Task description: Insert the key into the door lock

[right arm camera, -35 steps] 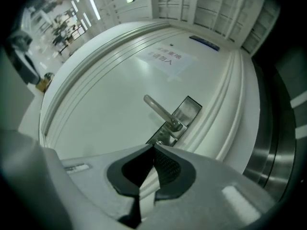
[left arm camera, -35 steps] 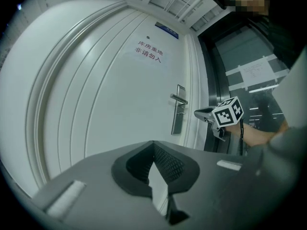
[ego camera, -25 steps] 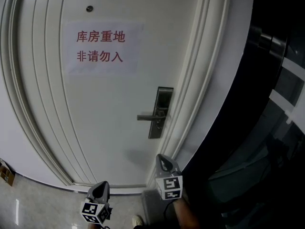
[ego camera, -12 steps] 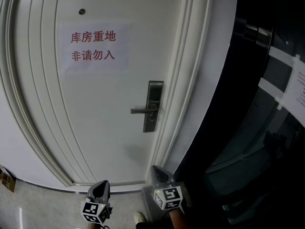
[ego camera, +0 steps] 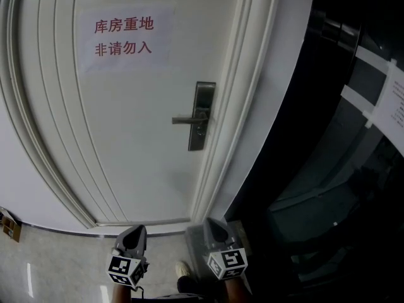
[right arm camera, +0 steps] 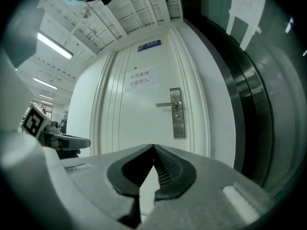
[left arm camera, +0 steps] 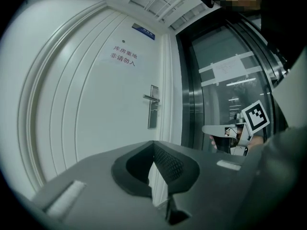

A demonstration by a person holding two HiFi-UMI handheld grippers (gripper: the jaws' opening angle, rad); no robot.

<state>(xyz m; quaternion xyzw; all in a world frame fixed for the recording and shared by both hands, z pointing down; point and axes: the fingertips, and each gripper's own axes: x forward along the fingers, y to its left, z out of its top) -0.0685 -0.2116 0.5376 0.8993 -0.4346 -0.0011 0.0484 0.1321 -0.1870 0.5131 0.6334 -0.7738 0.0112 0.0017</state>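
Note:
A white door (ego camera: 126,125) carries a steel lock plate (ego camera: 201,115) with a lever handle (ego camera: 184,120) that points left. The same lock plate (left arm camera: 153,113) is far ahead in the left gripper view, and the lock plate (right arm camera: 176,113) also lies ahead in the right gripper view. My left gripper (ego camera: 134,232) and right gripper (ego camera: 213,225) hang low by the floor, well short of the door. In both gripper views the jaws meet at their tips: left gripper (left arm camera: 153,143), right gripper (right arm camera: 153,147). No key shows in any view.
A paper sign (ego camera: 124,36) with red characters is stuck on the door above the lock. A dark glass wall (ego camera: 353,137) with white tape strips stands to the right of the door frame. A shoe (ego camera: 183,269) and a small box (ego camera: 7,225) rest on the tiled floor.
The head view has shifted, so the door, sign and lock sit higher and further left in it. The right gripper now sits lower in the frame. The left gripper has barely moved.

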